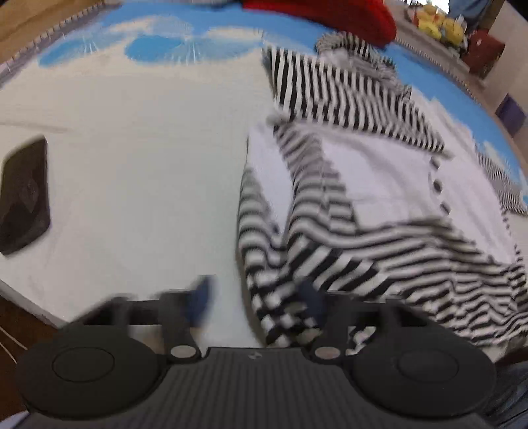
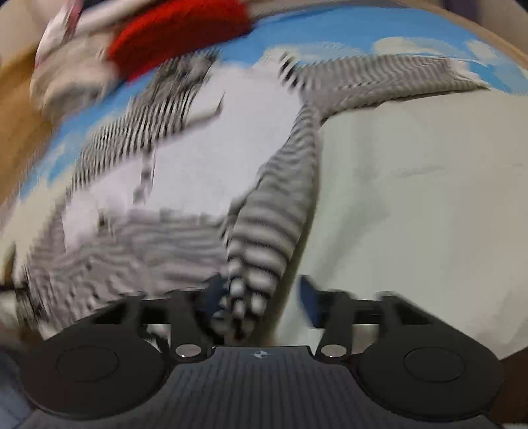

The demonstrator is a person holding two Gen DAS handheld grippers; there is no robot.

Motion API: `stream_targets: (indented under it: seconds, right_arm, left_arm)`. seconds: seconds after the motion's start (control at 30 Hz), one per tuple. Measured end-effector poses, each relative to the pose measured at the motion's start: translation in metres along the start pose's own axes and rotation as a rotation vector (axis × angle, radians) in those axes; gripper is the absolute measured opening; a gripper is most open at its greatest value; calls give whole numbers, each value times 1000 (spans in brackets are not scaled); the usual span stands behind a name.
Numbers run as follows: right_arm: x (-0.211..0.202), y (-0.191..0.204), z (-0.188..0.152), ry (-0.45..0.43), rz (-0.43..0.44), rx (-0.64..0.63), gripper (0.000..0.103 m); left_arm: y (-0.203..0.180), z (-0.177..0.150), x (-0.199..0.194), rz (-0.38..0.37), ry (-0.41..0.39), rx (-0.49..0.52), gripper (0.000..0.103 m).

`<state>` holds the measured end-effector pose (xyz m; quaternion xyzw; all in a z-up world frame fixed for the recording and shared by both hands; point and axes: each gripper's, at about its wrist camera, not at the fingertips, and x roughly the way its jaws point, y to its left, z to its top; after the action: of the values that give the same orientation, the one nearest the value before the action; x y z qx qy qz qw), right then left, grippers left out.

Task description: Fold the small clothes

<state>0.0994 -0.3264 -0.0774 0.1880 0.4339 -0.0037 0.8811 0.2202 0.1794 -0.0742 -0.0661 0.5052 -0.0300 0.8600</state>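
Observation:
A small black-and-white striped garment with a white front (image 1: 356, 184) lies spread on the white sheet, right of centre in the left wrist view. My left gripper (image 1: 257, 297) has its jaws wide apart at the garment's near left hem, the right finger (image 1: 313, 297) on the cloth. In the right wrist view the same garment (image 2: 184, 171) is blurred. My right gripper (image 2: 264, 297) also has its jaws apart, with a bunched striped fold (image 2: 264, 250) of the near hem between them.
A white sheet (image 1: 138, 184) over a blue-and-white patterned cover (image 1: 165, 43). A dark flat object (image 1: 24, 198) lies at the left. A red cloth (image 1: 330, 16) is at the far edge, yellow toys (image 1: 439, 23) beyond. The red cloth (image 2: 178, 36) shows in the right view too.

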Motion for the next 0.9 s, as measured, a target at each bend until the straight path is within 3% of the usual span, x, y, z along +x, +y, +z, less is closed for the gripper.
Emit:
stream_targets:
  seconds: [0.03,0.13,0.33,0.47,0.63,0.77,0.9]
  right_arm:
    - [-7,-5,5,-33,18,37,66]
    - [-14,-17,15,-86,35,106,66]
    - [10,-37,46,-120,-76,186,68]
    - [43,-62,82,-148,-137,325,68]
    - [87,-107,136,-210,-171,591,68]
    - [118,-138,172,-267,-274,654,68]
    - [145,-173,203,-331,-382,699,70]
  left_arm:
    - [-1,1,-9,17,-40,9,94]
    - [-14,16,-24,43,-114,39,95]
    - [-46,62,-16,68,-187,21,103]
    - [-71,94,28,83,-170,18,103]
    - [-83,127,81,114,-125,0,103]
    - [-77,144,110,127,-87,-6,103]
    - [-67,155,129,81,-31,-82,103]
